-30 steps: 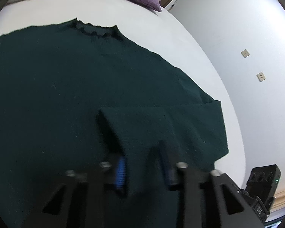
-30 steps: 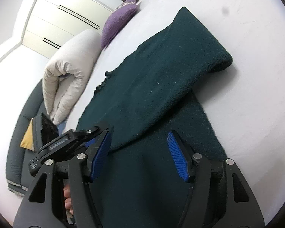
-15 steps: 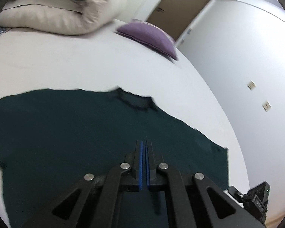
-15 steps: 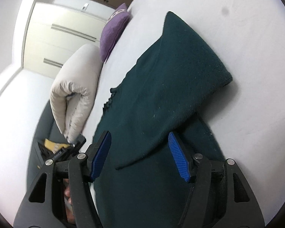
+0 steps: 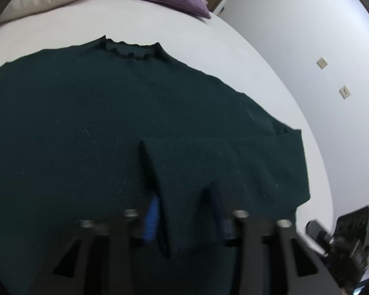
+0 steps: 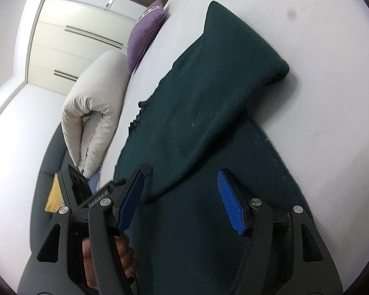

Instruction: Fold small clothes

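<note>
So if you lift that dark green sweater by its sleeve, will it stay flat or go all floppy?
Probably floppy: the dark green sweater is soft knit, and its folded-over sleeve bends in a rounded curve. It would likely droop and unfold. The fuzzy knit looks grippy rather than slippery, and it seems fairly light.

Each claw is made of matte black plastic, with two fingers that carry ribbed blue pads on the inner sides. The right claw (image 6: 180, 200) has triangular openings in its finger arms and round silver screws at the joints. The left claw (image 5: 184, 217) has the same build, black with silver screws, but it is blurred. A bare hand (image 6: 108, 260) shows behind, no sleeve visible.
</note>
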A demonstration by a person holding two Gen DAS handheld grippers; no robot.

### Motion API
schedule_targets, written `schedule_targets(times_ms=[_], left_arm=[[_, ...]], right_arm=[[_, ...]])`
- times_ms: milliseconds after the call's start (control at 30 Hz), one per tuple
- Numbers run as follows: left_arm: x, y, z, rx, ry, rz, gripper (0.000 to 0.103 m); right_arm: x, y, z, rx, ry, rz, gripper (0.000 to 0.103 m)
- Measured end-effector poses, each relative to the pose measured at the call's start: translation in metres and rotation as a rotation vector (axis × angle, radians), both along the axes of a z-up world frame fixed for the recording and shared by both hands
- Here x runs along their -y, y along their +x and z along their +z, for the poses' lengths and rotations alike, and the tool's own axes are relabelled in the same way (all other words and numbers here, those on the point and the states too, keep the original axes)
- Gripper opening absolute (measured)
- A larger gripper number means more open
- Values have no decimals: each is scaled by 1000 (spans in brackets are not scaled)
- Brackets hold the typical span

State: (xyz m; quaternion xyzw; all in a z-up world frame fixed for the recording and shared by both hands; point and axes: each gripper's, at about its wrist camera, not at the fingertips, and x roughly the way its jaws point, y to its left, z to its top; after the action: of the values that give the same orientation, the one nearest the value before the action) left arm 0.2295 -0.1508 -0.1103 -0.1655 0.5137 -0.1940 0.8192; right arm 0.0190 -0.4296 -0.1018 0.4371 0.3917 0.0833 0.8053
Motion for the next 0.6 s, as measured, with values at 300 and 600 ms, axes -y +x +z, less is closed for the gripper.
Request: schedule_targets(times_ms=[300,600], left_arm=[[-37,-15,45,125,-43,48,8],[-104,-8,64,200,-49,175,8]], right_arm=[[3,5,0,6,28,-3,62],[4,45,-5,-16,171,-47,62]])
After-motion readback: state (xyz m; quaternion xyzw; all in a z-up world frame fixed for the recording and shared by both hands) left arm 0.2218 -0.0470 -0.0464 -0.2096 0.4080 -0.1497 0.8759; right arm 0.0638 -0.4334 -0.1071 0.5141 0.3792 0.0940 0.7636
